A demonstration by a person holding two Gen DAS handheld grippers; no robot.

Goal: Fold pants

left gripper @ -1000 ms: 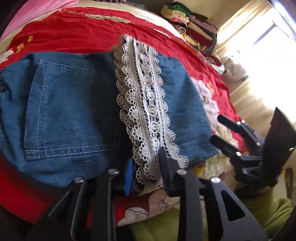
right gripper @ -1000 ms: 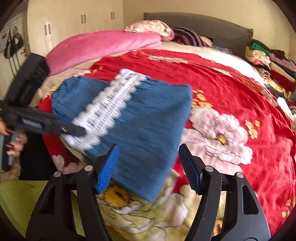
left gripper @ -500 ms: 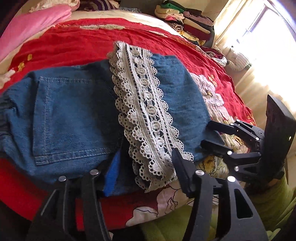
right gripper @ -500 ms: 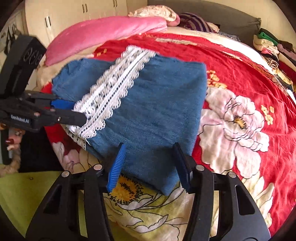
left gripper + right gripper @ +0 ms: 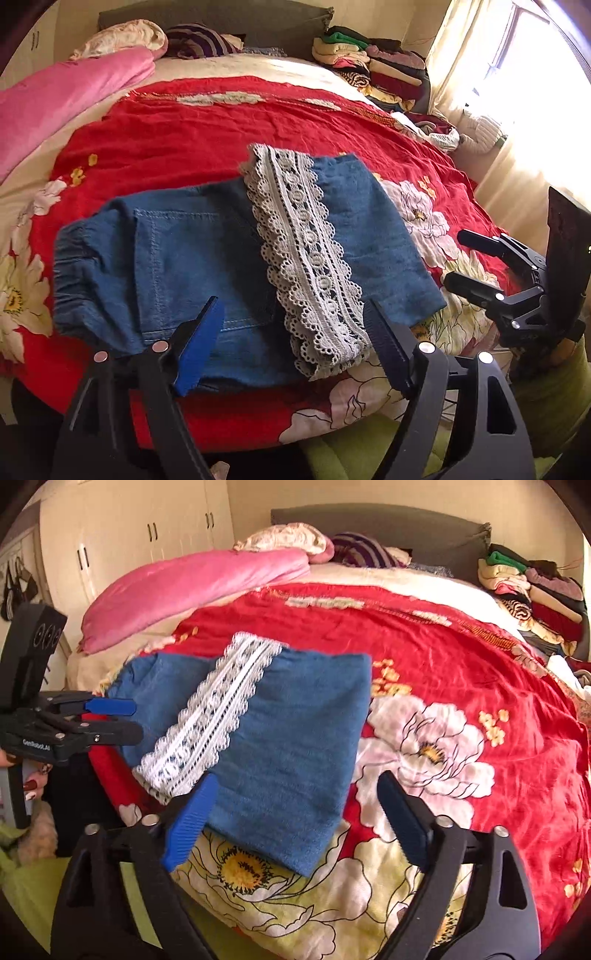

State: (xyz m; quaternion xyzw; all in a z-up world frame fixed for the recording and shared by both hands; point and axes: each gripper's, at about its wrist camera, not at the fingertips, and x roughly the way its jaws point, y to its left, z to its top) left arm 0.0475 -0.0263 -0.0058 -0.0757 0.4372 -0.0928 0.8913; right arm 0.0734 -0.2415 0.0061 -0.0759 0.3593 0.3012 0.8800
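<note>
- Both tongs have just been opening: the left tongs (image 5: 291, 328), which a second ago pinched the lace hem, now stand wide and lifted clear of the cloth, with nothing between the jaws.
- Right tongs (image 5: 291, 819) also stand wide, hovering off the near corner of the pants and gripping nothing.
- Pants (image 5: 229, 266) lie folded on the bed (image 5: 192, 122) near its front edge, the lace (image 5: 306, 258) cuff laid across the denim and the pocket side to the left; they look much as before, only released.
- Handling, as I judge it: soft, limp denim, light, not slippery, thick where the layers stack.
- Lace is the delicate part and may snag on the ribbed pads.
- Better holds would be the elastic waistband (image 5: 70, 273) or a denim corner, taking all layers together.
</note>
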